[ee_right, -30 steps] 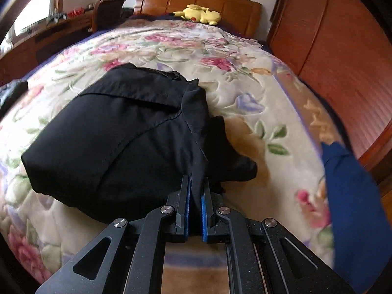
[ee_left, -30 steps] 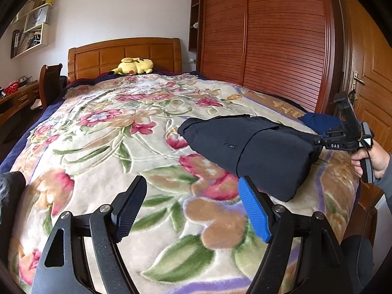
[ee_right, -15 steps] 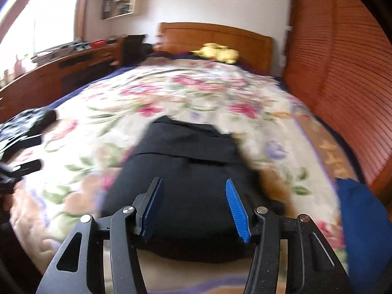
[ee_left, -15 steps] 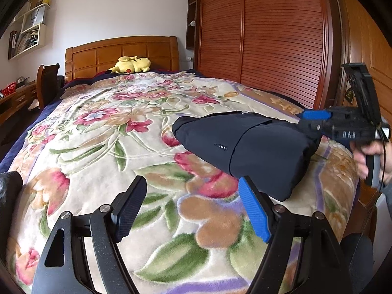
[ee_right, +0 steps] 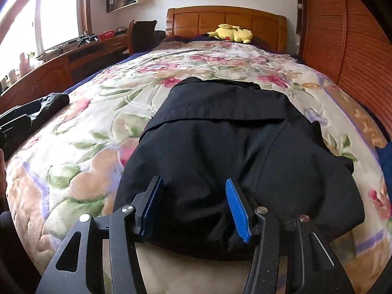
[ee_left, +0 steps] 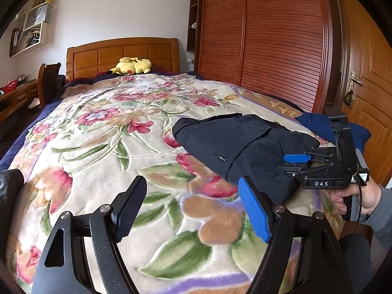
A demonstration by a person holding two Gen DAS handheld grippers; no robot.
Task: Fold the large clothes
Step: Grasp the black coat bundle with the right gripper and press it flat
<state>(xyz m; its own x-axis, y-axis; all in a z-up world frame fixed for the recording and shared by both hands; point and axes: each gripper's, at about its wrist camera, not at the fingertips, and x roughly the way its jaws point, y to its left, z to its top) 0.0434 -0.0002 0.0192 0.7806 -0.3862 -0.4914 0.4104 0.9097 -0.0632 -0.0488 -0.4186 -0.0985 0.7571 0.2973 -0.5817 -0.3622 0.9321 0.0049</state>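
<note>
A dark navy garment lies folded into a thick bundle on the right near part of the floral bed cover; it fills the middle of the right wrist view. My left gripper is open and empty, hovering over the cover to the left of the bundle. My right gripper is open at the bundle's near edge, its fingers spread over the cloth and holding nothing. It also shows in the left wrist view, held by a hand at the bed's right corner.
A blue cloth lies at the bed's right edge beside the wooden wardrobe. A yellow plush toy sits by the headboard. A dark garment lies at the bed's left edge. A desk and chair stand to the left.
My right gripper was shut on the garment's edge a second ago; it has opened, let go and drawn back slightly. The left gripper has stayed open and barely moved.
</note>
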